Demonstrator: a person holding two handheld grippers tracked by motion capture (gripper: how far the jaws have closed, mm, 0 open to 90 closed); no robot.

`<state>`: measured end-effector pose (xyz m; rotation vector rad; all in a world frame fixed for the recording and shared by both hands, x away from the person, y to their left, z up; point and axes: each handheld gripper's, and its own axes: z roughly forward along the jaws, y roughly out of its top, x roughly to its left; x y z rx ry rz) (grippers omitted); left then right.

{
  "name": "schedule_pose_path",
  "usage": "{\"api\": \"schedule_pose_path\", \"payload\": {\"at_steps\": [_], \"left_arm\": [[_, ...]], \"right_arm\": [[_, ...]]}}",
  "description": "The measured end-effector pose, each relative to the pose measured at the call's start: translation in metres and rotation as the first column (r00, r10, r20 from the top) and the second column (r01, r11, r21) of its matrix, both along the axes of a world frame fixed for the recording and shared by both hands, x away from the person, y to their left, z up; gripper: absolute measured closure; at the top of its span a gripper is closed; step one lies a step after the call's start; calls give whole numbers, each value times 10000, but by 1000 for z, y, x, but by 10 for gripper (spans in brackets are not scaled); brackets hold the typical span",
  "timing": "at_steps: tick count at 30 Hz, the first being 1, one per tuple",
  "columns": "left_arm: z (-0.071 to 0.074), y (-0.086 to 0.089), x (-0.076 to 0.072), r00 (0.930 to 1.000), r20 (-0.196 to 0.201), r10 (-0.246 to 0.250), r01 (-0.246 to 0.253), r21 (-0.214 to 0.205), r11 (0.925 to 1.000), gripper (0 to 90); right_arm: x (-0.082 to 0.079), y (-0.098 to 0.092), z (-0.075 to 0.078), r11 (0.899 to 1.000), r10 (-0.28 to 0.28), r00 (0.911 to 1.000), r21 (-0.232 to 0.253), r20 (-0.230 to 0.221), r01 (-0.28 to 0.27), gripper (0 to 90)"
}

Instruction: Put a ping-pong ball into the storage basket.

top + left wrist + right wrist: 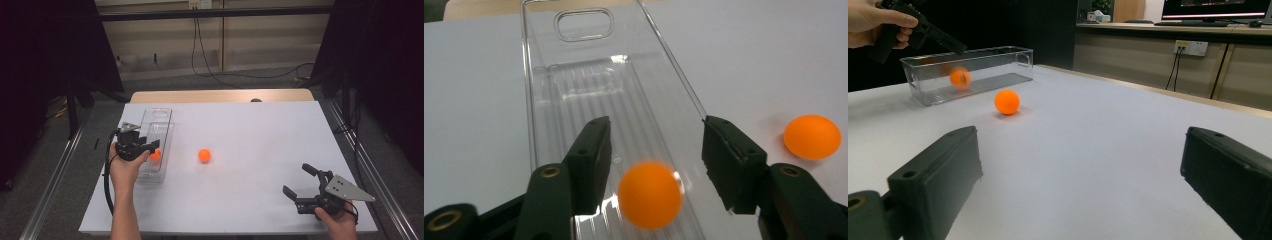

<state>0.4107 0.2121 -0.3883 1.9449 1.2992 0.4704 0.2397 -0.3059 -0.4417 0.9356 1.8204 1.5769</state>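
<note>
High, left-claw and right-claw views of a white counter (250,150). The left claw (152,146) hangs over the near end of a clear, long rectangular plastic bin (159,120) with a slot handle at its far end. Its jaws stand apart with a gap on either side of a small orange ball (650,194), which shows blurred between and just below them, inside the bin; the pads do not press on it. In the right-claw view the same ball (960,78) appears blurred inside the bin (998,65), above its floor and just beneath the left claw (950,46).

A second small orange ball (204,155) lies on the bare counter, outside the bin and to the right of the left claw; in the left-claw view it (812,136) sits beyond the right jaw, well apart from the first.

The right claw (300,182) rests low over the near right part of the counter, its jaws spread wide with nothing between them. The second ball (1007,101) lies ahead of it, well apart, nearer its left jaw.
</note>
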Motion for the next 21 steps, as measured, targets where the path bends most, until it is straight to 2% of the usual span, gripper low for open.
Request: {"api": "schedule_pose_path", "payload": {"at_steps": [7,11,16,21], "left_arm": [[2,-2,-1,10000,72,-42,42,-74,10000,417],[2,-5,-1,10000,-17,-82,81,-140,9999,400],[6,-9,-2,9999,119,-123,124,-151,9998,363],[11,-16,-4,9993,247,-288,296,-347,9990,339]], "right_arm": [[0,0,0,10000,0,10000,26,-16,0,25],[0,0,0,10000,-2,10000,9,-16,2,25],[0,0,0,10000,-1,10000,-6,-5,1,24],[0,0,0,10000,0,10000,12,-6,0,25]]}}
